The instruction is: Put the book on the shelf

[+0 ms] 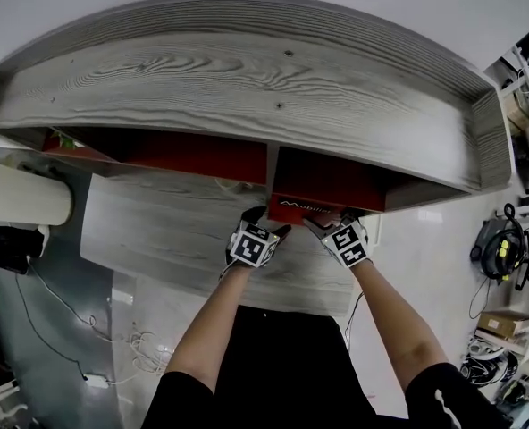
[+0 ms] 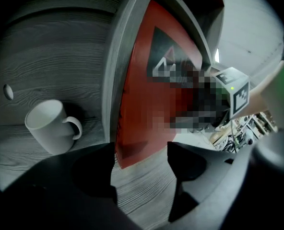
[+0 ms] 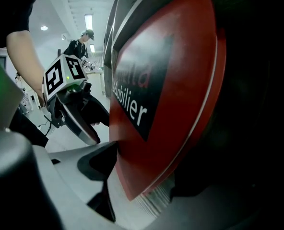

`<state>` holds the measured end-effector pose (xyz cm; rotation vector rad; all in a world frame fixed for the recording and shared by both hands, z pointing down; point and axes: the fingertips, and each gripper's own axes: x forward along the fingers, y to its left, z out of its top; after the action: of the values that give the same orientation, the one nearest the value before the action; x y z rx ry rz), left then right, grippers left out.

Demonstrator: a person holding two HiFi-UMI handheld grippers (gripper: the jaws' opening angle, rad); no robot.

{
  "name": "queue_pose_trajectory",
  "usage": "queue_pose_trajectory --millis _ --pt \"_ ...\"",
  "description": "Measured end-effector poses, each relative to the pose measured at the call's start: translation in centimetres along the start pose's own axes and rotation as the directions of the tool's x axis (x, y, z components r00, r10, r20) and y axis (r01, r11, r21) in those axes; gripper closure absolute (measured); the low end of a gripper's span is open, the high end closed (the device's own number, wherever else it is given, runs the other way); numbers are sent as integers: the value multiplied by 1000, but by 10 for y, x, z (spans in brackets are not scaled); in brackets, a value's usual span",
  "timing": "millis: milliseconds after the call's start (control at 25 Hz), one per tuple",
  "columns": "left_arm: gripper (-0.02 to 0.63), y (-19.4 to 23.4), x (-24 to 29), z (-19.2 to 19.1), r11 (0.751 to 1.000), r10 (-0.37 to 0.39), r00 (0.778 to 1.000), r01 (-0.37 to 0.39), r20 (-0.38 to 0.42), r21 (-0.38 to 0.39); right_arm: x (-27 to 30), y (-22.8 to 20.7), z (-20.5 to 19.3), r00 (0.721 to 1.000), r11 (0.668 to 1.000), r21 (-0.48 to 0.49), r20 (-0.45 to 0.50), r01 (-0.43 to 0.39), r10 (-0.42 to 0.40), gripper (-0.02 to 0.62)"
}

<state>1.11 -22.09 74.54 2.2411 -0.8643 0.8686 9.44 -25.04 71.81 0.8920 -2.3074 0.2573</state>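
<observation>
Starting left: only the left gripper view catches a white mug past the divider. The left tool is spread, with the red book poking its corner in just ahead. The right tool gapes wide around that book, which stands in the right bay of the grey wood-grain shelf. Only the right gripper view shows a person behind. White floor, cables on the left, gear on the right.

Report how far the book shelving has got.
Done: the red book with a dark title panel stands upright inside the grey wood-grain shelf, right of its divider. In hand: the right gripper has the book between wide jaws, apparently not clamping it; the left gripper is open at the book's lower corner, gripping nothing. Left: probably a final nudge inward, then pulling both grippers away.
</observation>
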Motion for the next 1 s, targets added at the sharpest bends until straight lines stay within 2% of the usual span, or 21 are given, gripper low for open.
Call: queue_pose_trajectory --millis 160,320,360,400,480,680,920,1000 --pt "270 6 9 0 999 34 999 -34 -16 10 -1 -3 1 1000 1000 -4 7 19 -19 241" --pt "272 14 13 1 998 60 998 -61 -24 -14 1 -2 1 1000 1000 0 3 16 -16 239" --pt "282 16 13 1 998 63 998 -63 -29 -13 1 -2 0 1000 1000 3 -1 12 -12 241" --pt "340 17 14 2 998 61 998 -62 -29 -14 1 -3 0 1000 1000 6 -4 9 -9 241" --pt "385 18 16 3 998 56 998 -56 -24 -18 2 -3 1 1000 1000 12 -7 7 -6 241" --pt "394 20 14 6 997 80 996 -80 -40 5 1 -4 0 1000 1000 23 -14 16 -16 242" --pt "407 21 17 1 989 145 986 -142 -88 34 -13 -2 -9 995 988 120 -2 95 -96 252" --pt "410 23 19 -1 987 159 983 -158 -93 14 -15 1 -18 994 984 140 -14 107 -106 256"
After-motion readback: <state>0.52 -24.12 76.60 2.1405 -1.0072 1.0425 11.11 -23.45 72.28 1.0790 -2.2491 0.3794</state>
